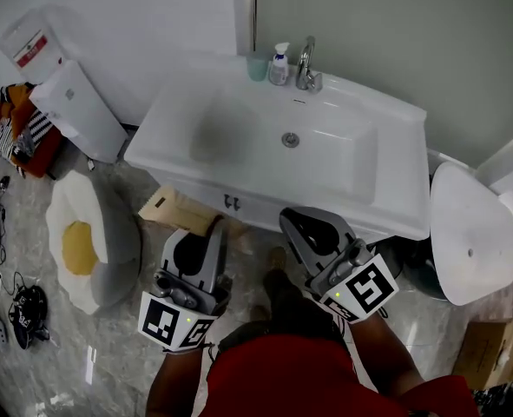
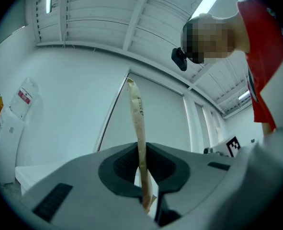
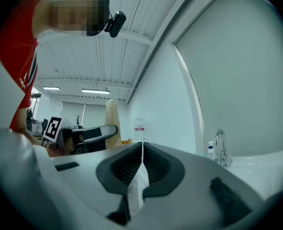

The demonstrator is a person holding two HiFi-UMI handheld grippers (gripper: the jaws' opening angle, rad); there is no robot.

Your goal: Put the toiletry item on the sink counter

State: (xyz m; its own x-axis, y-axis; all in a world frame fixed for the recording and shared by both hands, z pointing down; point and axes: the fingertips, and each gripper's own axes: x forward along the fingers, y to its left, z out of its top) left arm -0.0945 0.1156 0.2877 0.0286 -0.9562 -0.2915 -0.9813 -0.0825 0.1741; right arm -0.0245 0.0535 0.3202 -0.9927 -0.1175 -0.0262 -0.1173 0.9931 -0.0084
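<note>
The left gripper's [image 2: 142,163] jaws are nearly closed, pinching a flat tan packet [image 2: 138,123] by one end. The right gripper's [image 3: 142,150] jaws are pressed together on nothing. In the head view the packet [image 1: 174,208] sits low and left of centre, just below the front edge of the sink counter [image 1: 393,109] and not yet over it. Its long axis runs out from the jaws toward the frame's left. It would be best to lift it above that edge and lay it flat on a bare ledge, away from the faucet [image 1: 306,66].

Brown packet [image 2: 139,128]: print (perhaps lettering) unreadable.
</note>
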